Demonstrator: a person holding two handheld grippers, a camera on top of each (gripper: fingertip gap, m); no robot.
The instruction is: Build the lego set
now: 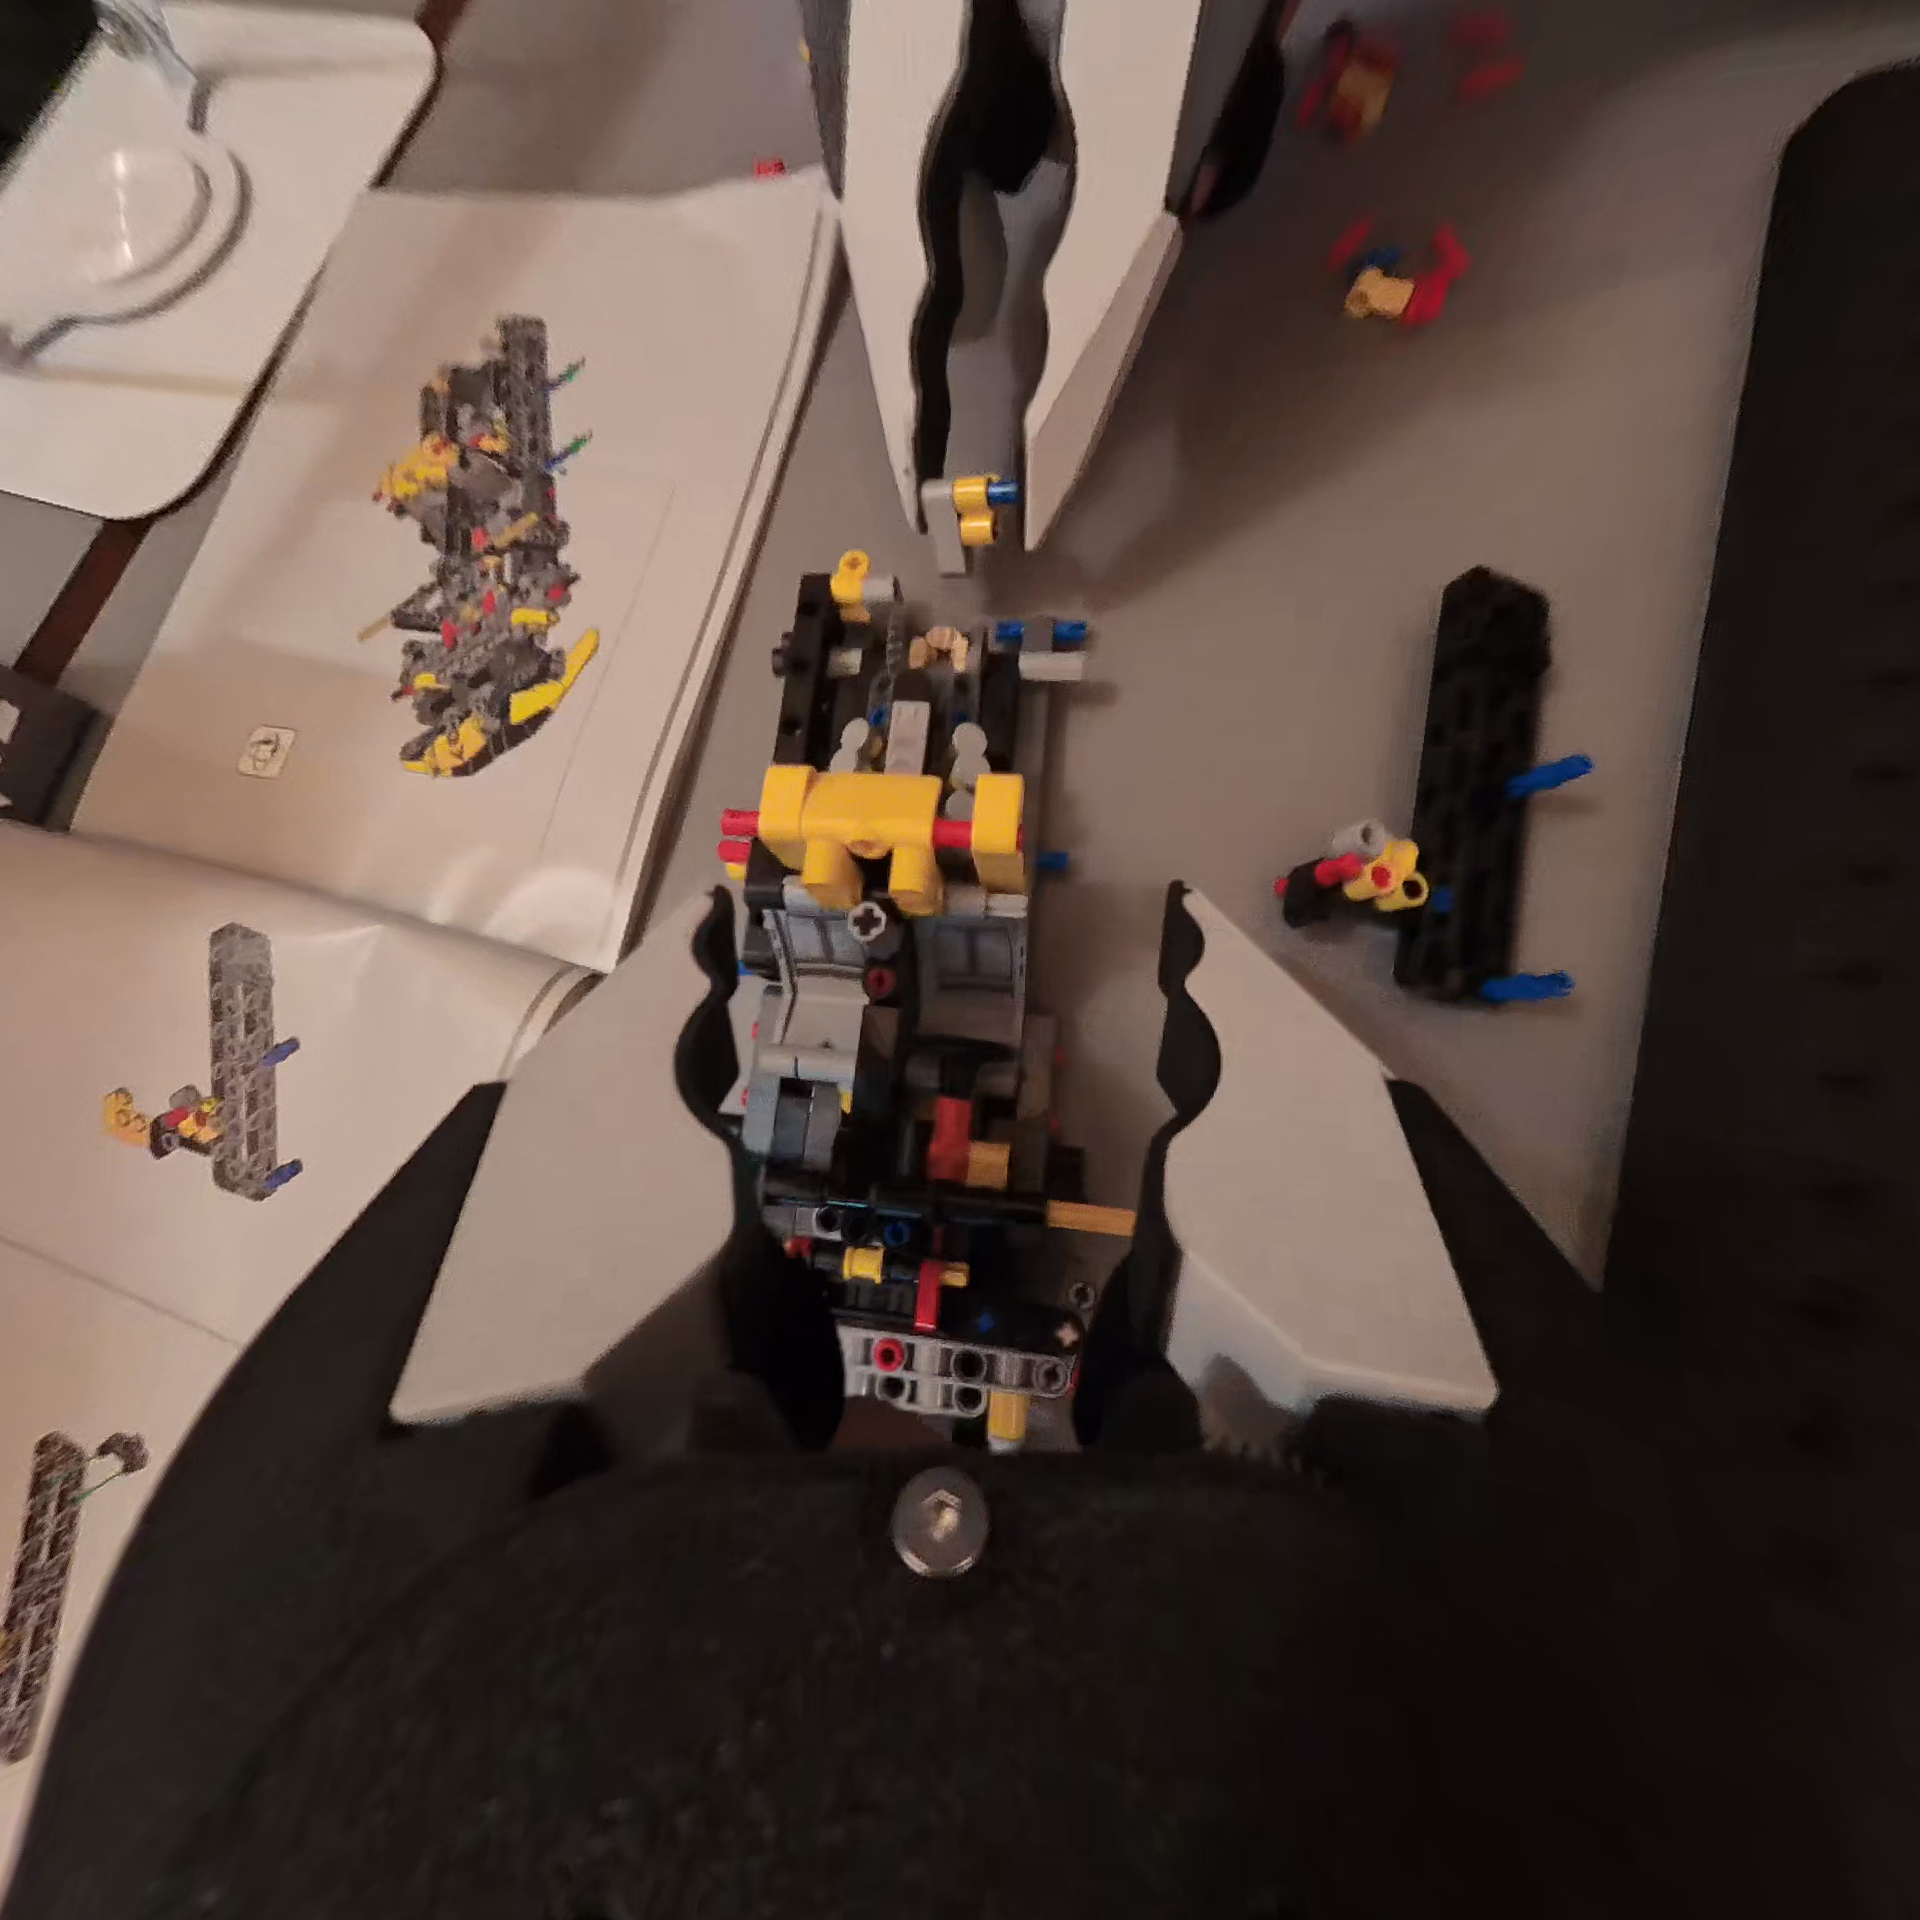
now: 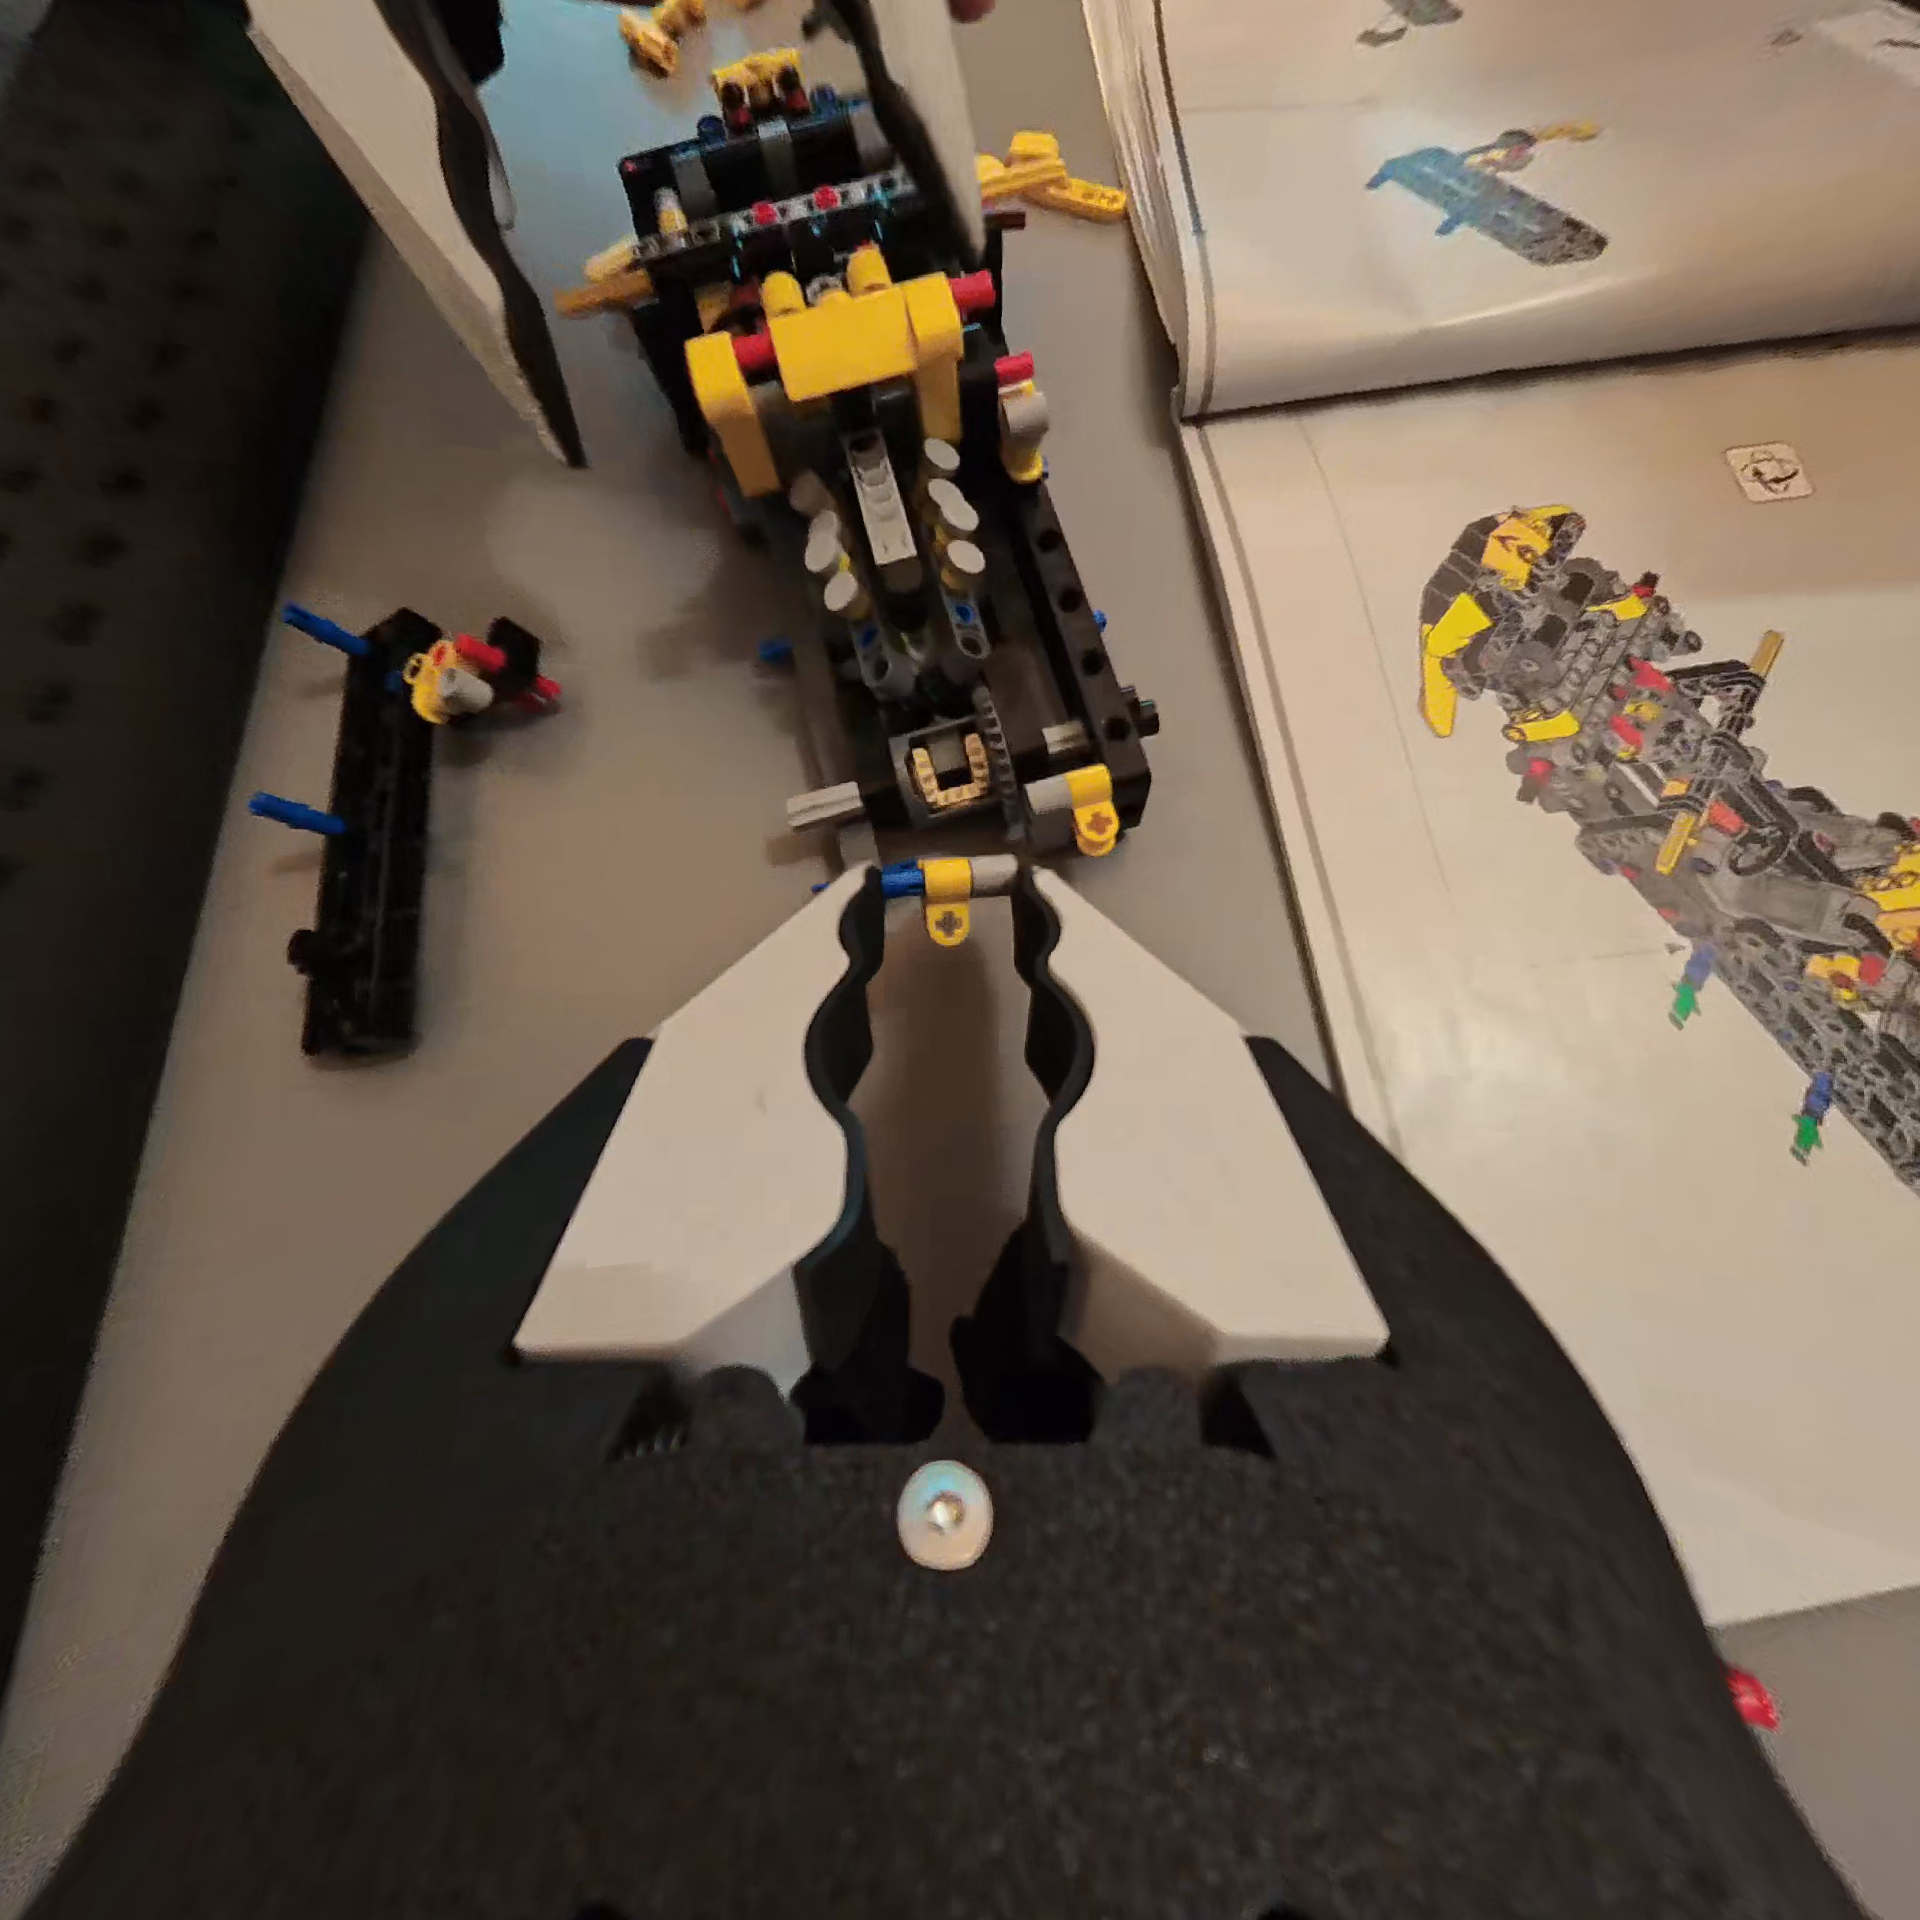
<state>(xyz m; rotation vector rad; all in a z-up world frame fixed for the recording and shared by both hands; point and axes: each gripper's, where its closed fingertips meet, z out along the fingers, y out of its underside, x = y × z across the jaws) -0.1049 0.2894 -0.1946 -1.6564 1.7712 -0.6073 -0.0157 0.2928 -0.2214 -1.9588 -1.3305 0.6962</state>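
two grippers face each other along a half-built lego model (image 1: 899, 966) that lies lengthwise on a grey tabletop (image 1: 1247, 644). the left gripper (image 1: 940, 1049) has its white fingers (image 1: 1288, 1122) spread wide on either side of the model's near end; whether the black pads touch it i cannot tell from the wrist view. the right gripper (image 2: 945, 883) is pinched onto a small connector piece (image 2: 951, 888), yellow with a grey end and a blue pin, held crosswise at its fingertips, just beside the model's far end but apart from it. in the left wrist view the same piece (image 1: 971, 504) shows between the far white fingers.

the model (image 2: 894, 499) is mostly black and grey, with a yellow block across red axles near the middle and a row of pale grey cylinders behind it.

to the right of the model in the left view lies a long black beam (image 1: 1470, 790) with blue pins sticking out and a small yellow, red and grey cluster at its side. loose red and yellow parts (image 1: 1392, 275) sit farther off.

an open instruction booklet (image 1: 499, 582) lies left of the model, its pages showing drawings of the build; no writing is readable, only a small square icon. a dark perforated mat (image 1: 1787, 935) edges the table on the right.
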